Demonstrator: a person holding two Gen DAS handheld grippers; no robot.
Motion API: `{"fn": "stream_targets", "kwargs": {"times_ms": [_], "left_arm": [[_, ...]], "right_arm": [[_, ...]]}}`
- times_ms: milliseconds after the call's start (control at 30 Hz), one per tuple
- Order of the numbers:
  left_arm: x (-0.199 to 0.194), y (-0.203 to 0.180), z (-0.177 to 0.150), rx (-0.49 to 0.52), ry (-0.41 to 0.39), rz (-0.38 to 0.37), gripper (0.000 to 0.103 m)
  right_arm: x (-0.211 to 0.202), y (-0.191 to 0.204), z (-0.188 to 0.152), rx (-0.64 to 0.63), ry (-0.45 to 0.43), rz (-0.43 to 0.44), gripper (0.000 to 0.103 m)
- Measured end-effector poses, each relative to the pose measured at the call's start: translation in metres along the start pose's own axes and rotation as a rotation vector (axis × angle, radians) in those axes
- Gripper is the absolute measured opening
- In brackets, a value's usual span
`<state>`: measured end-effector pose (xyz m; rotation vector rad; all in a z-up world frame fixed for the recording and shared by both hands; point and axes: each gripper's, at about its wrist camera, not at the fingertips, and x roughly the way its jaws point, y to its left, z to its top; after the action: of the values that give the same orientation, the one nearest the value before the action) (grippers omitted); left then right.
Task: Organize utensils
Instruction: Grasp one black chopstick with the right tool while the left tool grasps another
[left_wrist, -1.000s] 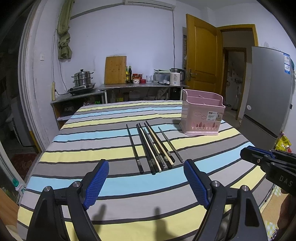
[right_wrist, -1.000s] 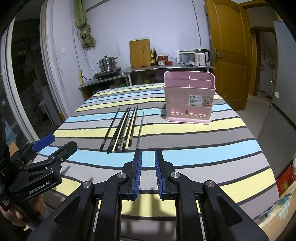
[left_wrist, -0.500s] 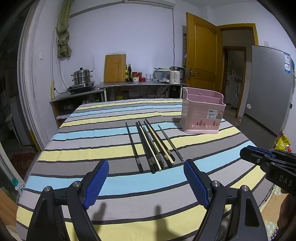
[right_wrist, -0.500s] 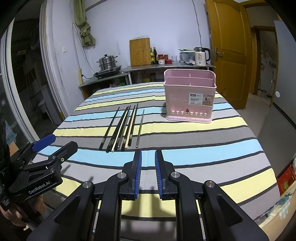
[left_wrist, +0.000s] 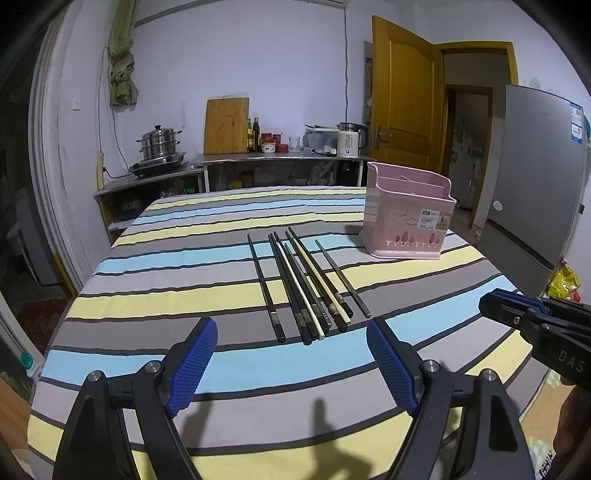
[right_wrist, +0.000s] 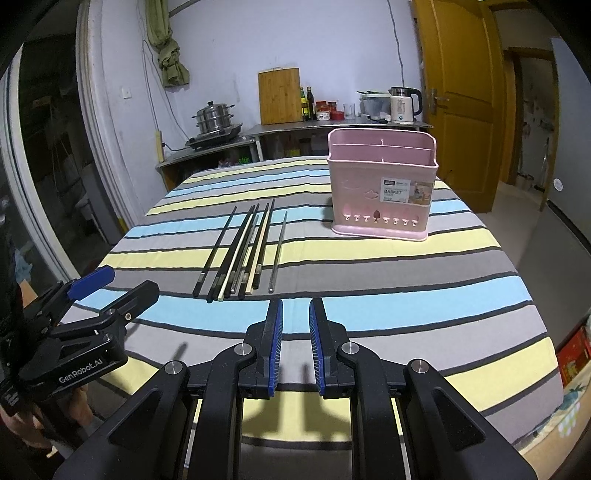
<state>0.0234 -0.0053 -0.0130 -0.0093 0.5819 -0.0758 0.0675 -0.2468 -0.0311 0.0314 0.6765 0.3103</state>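
Now we hold our left gripper (left_wrist: 291, 363) spread wide and our right gripper (right_wrist: 296, 343) nearly closed on nothing, both above the table (left_wrist: 184, 266); chopsticks (left_wrist: 303, 286) lie left of the pink basket (left_wrist: 408, 219).

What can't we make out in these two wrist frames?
- Pink utensil basket: compartment floors hidden by its own walls, both views.
- Chopsticks: bundled and overlapping, exact count unclear.
- Basket label: small print too tiny, right wrist view.
- Right gripper: narrow gap between its pads; shut or not unclear.
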Motion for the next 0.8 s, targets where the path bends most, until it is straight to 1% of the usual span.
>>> {"fn": "stream_targets", "kwargs": {"times_ms": [167, 367, 500, 567, 667, 733, 800], "left_arm": [[0.019, 0.007, 0.009, -0.001, 0.028, 0.006, 0.083], [0.058, 0.025, 0.027, -0.024, 0.094, 0.011, 0.082], [0.092, 0.043, 0.038, -0.069, 0.156, -0.005, 0.077], [0.108, 0.051, 0.043, -0.087, 0.191, -0.011, 0.071], [0.133, 0.062, 0.049, -0.108, 0.248, -0.023, 0.066], [0.150, 0.067, 0.053, -0.115, 0.276, -0.022, 0.061], [0.166, 0.072, 0.055, -0.123, 0.302, -0.024, 0.053]], "right_arm": [[0.012, -0.001, 0.009, -0.003, 0.009, 0.013, 0.015], [0.041, 0.002, 0.028, -0.010, 0.036, 0.041, 0.015], [0.069, 0.005, 0.042, -0.013, 0.076, 0.063, 0.015], [0.082, 0.007, 0.049, -0.023, 0.094, 0.071, 0.015], [0.106, 0.009, 0.060, -0.031, 0.124, 0.078, 0.015], [0.123, 0.010, 0.068, -0.034, 0.142, 0.086, 0.015], [0.137, 0.011, 0.074, -0.035, 0.159, 0.090, 0.015]]}}
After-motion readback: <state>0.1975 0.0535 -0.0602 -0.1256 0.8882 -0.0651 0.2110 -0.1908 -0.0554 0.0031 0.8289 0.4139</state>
